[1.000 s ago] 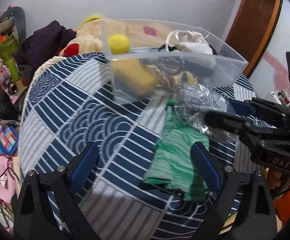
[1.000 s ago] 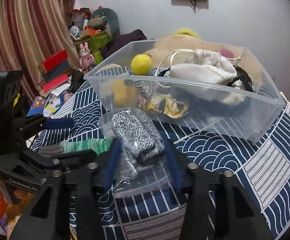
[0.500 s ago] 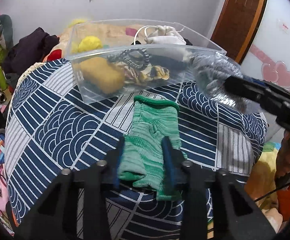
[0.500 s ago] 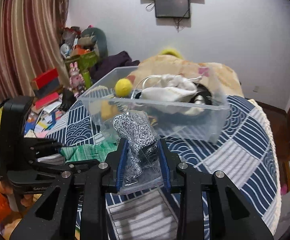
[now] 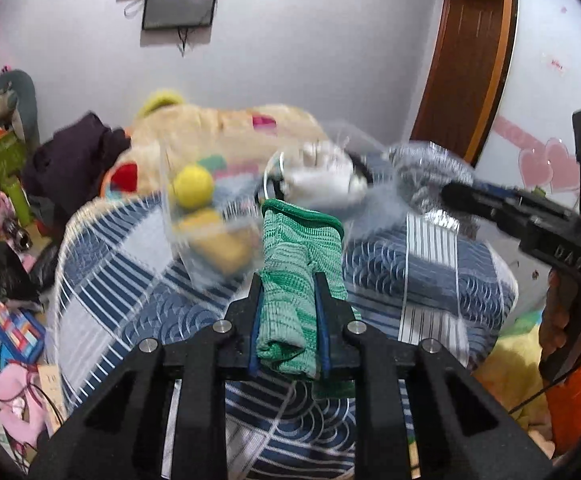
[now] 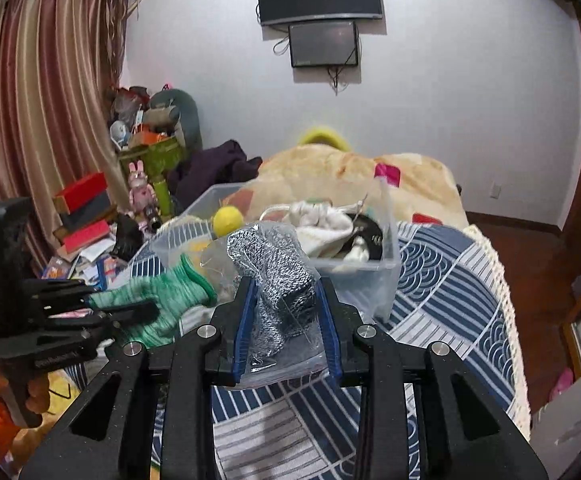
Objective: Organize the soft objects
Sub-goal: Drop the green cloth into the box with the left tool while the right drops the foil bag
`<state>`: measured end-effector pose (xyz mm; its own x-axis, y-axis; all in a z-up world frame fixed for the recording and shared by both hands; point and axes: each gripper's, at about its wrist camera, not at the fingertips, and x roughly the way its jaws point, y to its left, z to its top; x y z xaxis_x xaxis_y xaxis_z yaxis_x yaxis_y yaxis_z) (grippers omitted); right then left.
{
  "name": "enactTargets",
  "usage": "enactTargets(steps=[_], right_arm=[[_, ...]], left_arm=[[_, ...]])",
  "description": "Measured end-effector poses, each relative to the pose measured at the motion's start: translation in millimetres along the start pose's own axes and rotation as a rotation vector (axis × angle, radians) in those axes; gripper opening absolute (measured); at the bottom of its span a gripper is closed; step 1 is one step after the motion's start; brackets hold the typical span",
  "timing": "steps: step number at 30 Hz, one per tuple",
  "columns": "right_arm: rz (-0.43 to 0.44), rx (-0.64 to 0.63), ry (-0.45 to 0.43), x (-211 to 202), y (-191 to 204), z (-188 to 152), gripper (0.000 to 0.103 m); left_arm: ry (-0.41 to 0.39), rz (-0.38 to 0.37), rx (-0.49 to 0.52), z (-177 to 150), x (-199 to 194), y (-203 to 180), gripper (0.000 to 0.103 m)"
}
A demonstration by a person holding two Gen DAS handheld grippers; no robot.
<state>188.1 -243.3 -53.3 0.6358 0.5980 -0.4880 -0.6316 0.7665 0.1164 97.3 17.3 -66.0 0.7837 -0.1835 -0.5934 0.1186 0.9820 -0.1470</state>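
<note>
Two sets of tongs hang above a quilt-covered bed, each carrying a load bound for the clear plastic bin (image 6: 374, 276) that sits on the blue-and-white patterned quilt (image 6: 442, 280). The left tongs (image 5: 288, 300) are clamped on a green knitted glove (image 5: 296, 264), its cuff pointing away toward the bin and its lower end bunched between the blue pads. The right tongs (image 6: 284, 312) are closed on a grey speckled glove in a clear plastic bag (image 6: 278, 280), the bag's loose end sagging below the grip.

Both loads are lifted clear of the quilt and appear short of the bin's near wall, side by side. Inside the bin lie a yellow ball (image 6: 226, 219), a whitish cloth bundle (image 6: 322, 220) and something dark beside it.

The step in hand looks to be the carry-and-drop. Done well, each load would travel high enough for its hanging end to clear the near rim, since a trailing glove finger or bag corner could catch the thin wall and drag the light bin. Releasing one at a time, over the open space in front of the cloth bundle, would keep the two tongs from crowding each other. The slick bag seems the likelier to slip, so it deserves a steady, level approach.
</note>
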Motion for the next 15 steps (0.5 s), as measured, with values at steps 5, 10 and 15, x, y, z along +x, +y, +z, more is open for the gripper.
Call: enactTargets(steps=[5, 10, 15], right_arm=[[0.002, -0.004, -0.047, -2, 1, 16, 0.028], [0.011, -0.002, -0.080, 6, 3, 32, 0.028], [0.026, 0.001, -0.073, 26, 9, 43, 0.028]], left_arm=[[-0.086, 0.020, -0.005, 24, -15, 6, 0.021], [-0.137, 0.033, -0.036, 47, -17, 21, 0.022], [-0.147, 0.056, -0.062, 60, -5, 34, 0.022]])
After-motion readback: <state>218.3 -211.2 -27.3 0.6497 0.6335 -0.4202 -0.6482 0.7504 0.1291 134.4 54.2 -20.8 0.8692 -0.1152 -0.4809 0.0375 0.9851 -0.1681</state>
